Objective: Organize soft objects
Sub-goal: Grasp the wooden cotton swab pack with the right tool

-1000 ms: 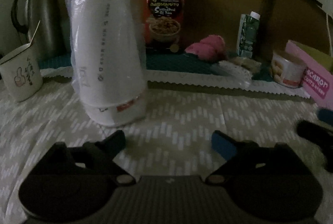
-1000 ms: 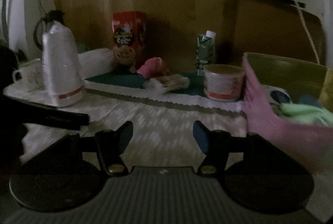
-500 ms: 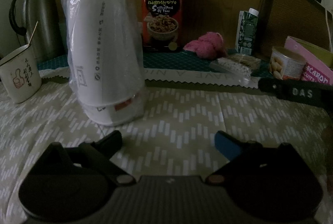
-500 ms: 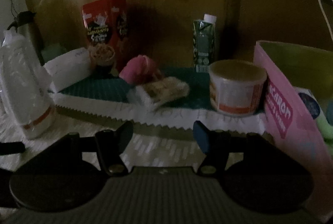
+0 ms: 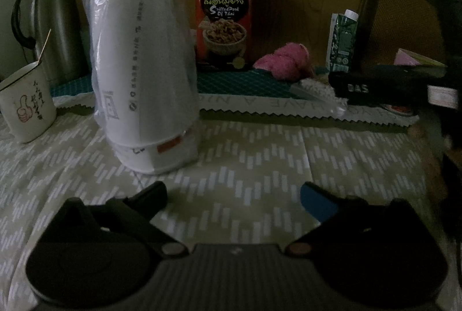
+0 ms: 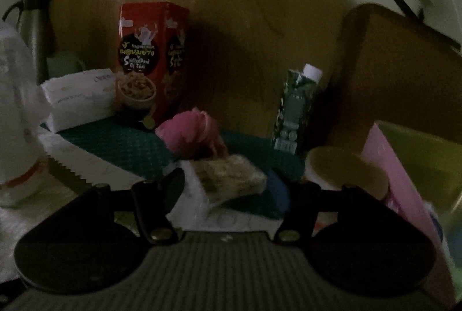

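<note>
Left claw (image 5: 232,195) opening, empty, over chevron tablecloth (image 5: 260,155); dim room.

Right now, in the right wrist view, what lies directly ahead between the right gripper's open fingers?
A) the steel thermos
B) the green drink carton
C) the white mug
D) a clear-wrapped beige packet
D: the clear-wrapped beige packet lies ahead between the fingers of the right gripper, untouched, with the pink plush just behind it.
</note>
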Motion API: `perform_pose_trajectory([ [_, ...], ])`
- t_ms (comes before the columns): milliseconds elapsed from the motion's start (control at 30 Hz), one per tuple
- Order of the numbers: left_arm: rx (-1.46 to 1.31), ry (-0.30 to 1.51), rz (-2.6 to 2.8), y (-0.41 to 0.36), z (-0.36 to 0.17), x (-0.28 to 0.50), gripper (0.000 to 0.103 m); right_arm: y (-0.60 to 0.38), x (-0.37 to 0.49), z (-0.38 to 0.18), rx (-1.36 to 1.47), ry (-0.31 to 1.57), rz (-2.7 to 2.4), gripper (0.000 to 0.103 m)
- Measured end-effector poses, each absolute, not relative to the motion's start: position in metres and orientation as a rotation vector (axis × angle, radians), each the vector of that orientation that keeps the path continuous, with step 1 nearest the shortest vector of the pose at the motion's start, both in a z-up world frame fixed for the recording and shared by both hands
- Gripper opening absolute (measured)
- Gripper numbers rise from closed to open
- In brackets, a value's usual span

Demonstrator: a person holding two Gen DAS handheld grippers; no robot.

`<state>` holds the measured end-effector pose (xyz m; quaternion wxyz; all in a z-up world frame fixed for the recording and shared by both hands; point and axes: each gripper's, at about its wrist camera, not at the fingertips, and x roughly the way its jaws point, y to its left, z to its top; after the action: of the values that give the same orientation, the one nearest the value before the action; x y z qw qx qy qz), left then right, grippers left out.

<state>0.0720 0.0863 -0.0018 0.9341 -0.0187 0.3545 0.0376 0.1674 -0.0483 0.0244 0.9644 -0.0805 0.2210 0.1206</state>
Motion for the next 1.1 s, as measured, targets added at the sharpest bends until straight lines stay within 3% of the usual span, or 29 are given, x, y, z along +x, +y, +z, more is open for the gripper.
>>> perform_pose_trajectory([
  [133,-0.038,0.725,0.076,0.087,-0.002,0.072,0.102,-0.039,0.187,0.023,-0.245,0.478,0.221,0.067],
  [167,-0.039,0.725,0.077,0.086,-0.002,0.072,0.102,-0.039,0.194,0.022,-0.244,0.514,0.229,0.070],
  [233,-0.038,0.725,0.077,0.086,-0.002,0.072,0.102,-0.041,0.207,0.019,-0.237,0.550,0.228,0.087],
  [367,-0.038,0.725,0.077,0.086,-0.002,0.072,0.102,-0.048,0.219,0.016,-0.199,0.589,0.248,0.091],
  [433,-0.038,0.724,0.077,0.086,-0.002,0.072,0.102,-0.039,0.217,0.013,-0.253,0.603,0.275,0.075],
  [533,-0.042,0.723,0.077,0.085,-0.002,0.072,0.102,-0.034,0.210,0.013,-0.277,0.592,0.298,0.067],
  [1100,-0.130,0.687,-0.001,0.099,0.003,0.062,0.102,-0.097,0.060,0.025,-0.217,0.644,0.463,0.061],
])
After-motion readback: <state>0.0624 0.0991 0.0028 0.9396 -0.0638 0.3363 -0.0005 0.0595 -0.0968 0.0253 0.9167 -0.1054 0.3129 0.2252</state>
